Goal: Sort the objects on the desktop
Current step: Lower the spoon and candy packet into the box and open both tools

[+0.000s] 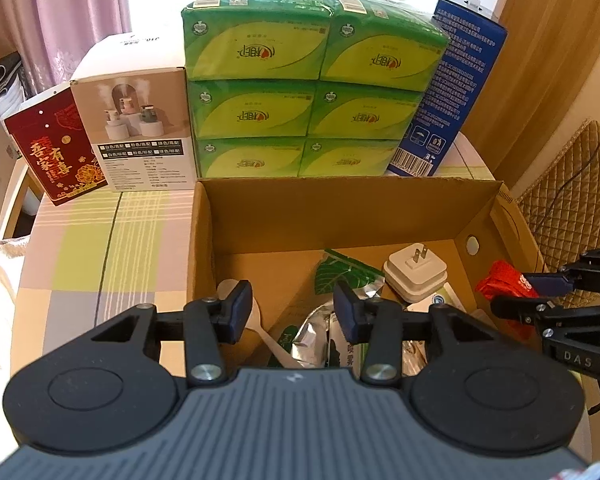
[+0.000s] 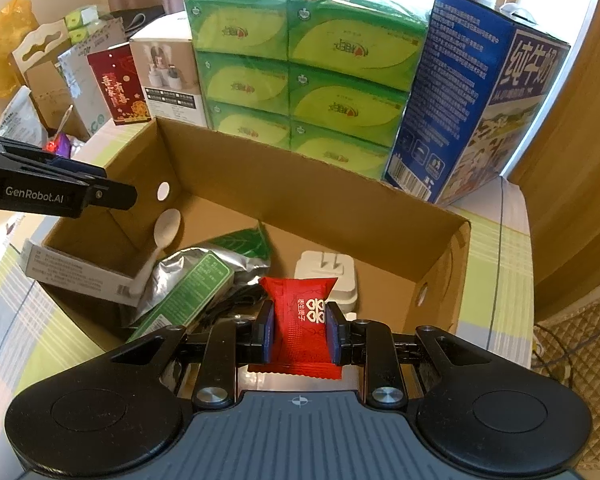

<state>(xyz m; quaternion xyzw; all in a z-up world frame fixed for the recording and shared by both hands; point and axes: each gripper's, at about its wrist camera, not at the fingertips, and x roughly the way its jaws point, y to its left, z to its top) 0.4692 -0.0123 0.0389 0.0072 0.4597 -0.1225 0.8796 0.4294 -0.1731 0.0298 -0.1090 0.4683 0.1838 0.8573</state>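
- Right wrist view: my right claw [image 2: 300,330] is clamped on a red sweet packet [image 2: 298,326], one pad on each long side, the packet standing upright between them with its top crimp poking above the pads.
- The packet hangs over the near end of the cardboard box [image 2: 284,188], above the box floor and just in front of the white plug adapter [image 2: 327,276] — so I judge this is the drop-in step of the sort, with the release not yet done.
- Next move, as I read it: ease a little deeper over the box, find bare cardboard and spread the pads so the packet falls flat.
- Open room: the clearest floor in the box is towards its far wall, behind the adapter; the left part of the box is crowded with a foil pouch [image 2: 204,270], a white plastic spoon [image 2: 158,240] and a small white carton [image 2: 76,272].
- Edges to mind: the right wall of the box stands near my right finger, and the green tissue packs [image 2: 300,60] rise straight behind the far wall.
- Left wrist view: my left claw [image 1: 296,312] is spread wide and holds nothing — it hovers over the near left part of the box, above the spoon and pouch.
- It sits near my right claw, so I'd keep it out of the drop path.
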